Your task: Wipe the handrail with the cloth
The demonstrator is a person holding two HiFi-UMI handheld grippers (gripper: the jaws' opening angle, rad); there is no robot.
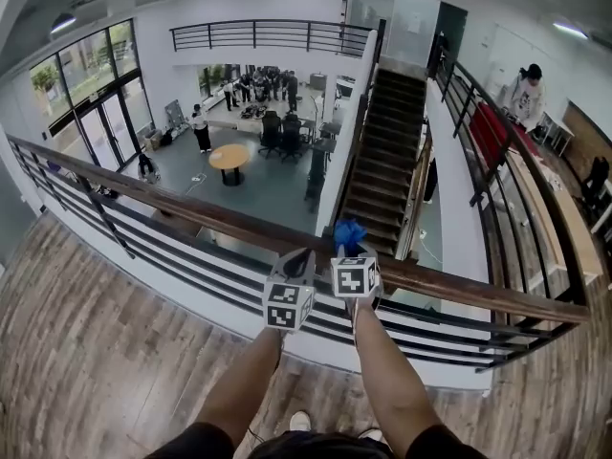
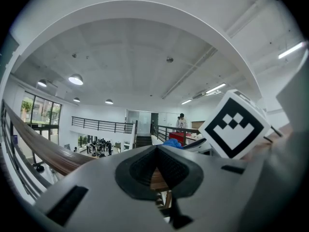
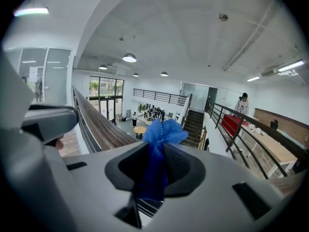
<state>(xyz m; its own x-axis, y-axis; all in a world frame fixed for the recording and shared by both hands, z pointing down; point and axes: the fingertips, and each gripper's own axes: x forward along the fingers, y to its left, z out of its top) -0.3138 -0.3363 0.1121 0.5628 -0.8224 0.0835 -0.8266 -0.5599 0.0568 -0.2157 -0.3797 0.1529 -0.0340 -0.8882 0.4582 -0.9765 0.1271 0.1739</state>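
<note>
The brown wooden handrail (image 1: 191, 208) runs from the far left to the right edge, over dark horizontal bars. My right gripper (image 1: 349, 251) is shut on a bunched blue cloth (image 1: 348, 233), which rests at the rail's top just right of centre. In the right gripper view the cloth (image 3: 161, 132) sticks up between the jaws of the right gripper (image 3: 155, 149), with the handrail (image 3: 96, 124) stretching off to the left. My left gripper (image 1: 298, 264) sits close beside it over the rail, shut with nothing in it. The left gripper view shows that left gripper (image 2: 157, 151), the handrail (image 2: 43, 149) and the cloth (image 2: 172, 142).
Beyond the rail is a drop to a lower floor with a round table (image 1: 229, 157) and several people. A dark staircase (image 1: 382, 161) descends ahead. A person (image 1: 524, 94) stands by a red-covered table (image 1: 492, 132) at the right. Wood flooring (image 1: 115, 352) lies under me.
</note>
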